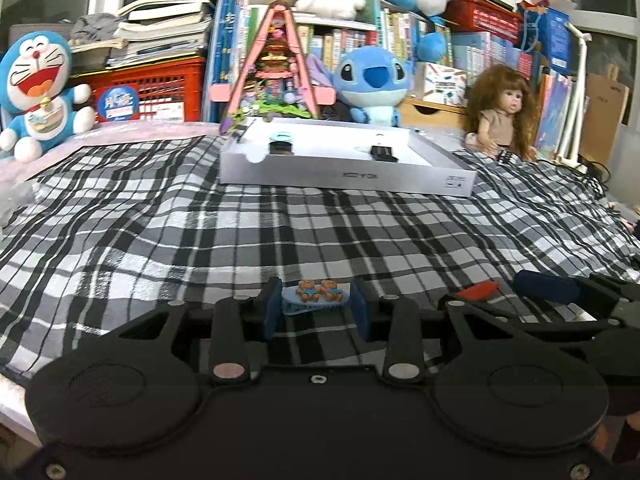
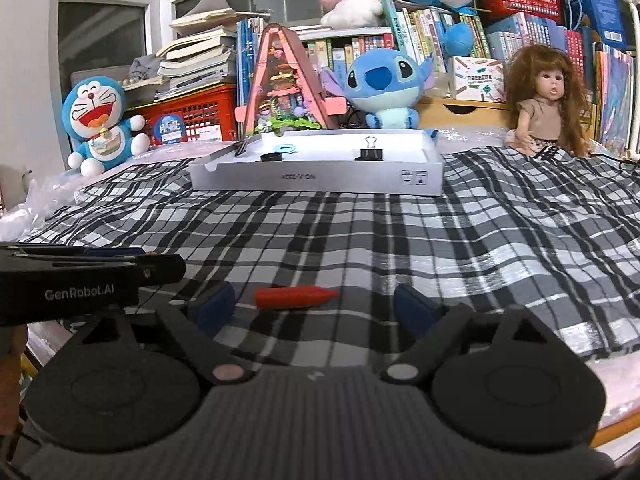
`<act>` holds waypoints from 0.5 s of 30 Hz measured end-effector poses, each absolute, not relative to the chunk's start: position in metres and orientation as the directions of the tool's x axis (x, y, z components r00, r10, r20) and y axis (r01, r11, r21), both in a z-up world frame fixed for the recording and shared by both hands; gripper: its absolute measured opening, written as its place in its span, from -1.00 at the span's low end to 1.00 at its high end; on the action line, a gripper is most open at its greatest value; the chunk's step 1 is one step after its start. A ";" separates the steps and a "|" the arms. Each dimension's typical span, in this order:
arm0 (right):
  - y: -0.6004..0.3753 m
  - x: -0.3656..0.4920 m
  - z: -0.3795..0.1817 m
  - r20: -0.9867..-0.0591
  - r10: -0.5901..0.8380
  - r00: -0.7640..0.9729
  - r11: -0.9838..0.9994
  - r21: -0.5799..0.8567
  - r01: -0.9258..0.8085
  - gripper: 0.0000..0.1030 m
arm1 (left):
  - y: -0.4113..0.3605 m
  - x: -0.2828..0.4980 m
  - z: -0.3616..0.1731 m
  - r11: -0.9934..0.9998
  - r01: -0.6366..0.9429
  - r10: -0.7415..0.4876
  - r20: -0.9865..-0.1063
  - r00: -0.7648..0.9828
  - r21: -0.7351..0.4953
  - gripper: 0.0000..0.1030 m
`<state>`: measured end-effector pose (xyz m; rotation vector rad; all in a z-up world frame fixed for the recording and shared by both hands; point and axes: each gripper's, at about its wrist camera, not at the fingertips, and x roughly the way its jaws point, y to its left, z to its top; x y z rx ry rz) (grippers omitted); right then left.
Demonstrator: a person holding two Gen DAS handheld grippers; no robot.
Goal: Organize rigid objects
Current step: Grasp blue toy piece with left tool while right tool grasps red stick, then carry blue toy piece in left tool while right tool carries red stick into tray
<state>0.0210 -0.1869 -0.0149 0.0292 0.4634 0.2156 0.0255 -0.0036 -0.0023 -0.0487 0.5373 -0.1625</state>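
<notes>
Item: left gripper (image 1: 316,308) clamped on blue bear hair clip (image 1: 316,298); right gripper (image 2: 316,310) wide.
Red crayon (image 2: 294,297) lies loose on plaid cloth (image 2: 360,232) between right fingers; white box (image 2: 316,178) at twelve o'clock holds binder clip (image 2: 369,151).

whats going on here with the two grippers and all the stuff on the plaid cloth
A person is tidying small items into the white tray at the back of the plaid cloth. The left gripper has its jaws closed on a blue hair clip with two little bears. The right gripper is open, its jaws either side of a red crayon lying on the cloth, not yet gripped. A binder clip already sits in the tray.
</notes>
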 end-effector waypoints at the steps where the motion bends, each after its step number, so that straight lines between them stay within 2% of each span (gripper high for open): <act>1: -0.185 0.020 -0.015 -0.435 0.211 0.875 0.977 0.070 -0.201 0.71 | -0.003 0.026 -0.003 0.987 0.137 -0.162 -0.506 0.847 -0.088 -0.32; 4: -0.179 0.018 -0.016 -0.422 0.201 0.884 0.979 0.046 -0.201 0.56 | -0.002 0.026 -0.002 0.988 0.129 -0.157 -0.506 0.848 -0.090 -0.32; 11: -0.174 0.017 -0.018 -0.411 0.182 0.893 0.982 0.026 -0.189 -0.06 | -0.003 0.028 -0.002 0.987 0.130 -0.159 -0.504 0.849 -0.094 -0.32; 15: -0.177 0.018 -0.016 -0.413 0.187 0.891 0.982 0.046 -0.185 -0.05 | -0.003 0.028 -0.002 0.987 0.129 -0.159 -0.503 0.849 -0.094 -0.32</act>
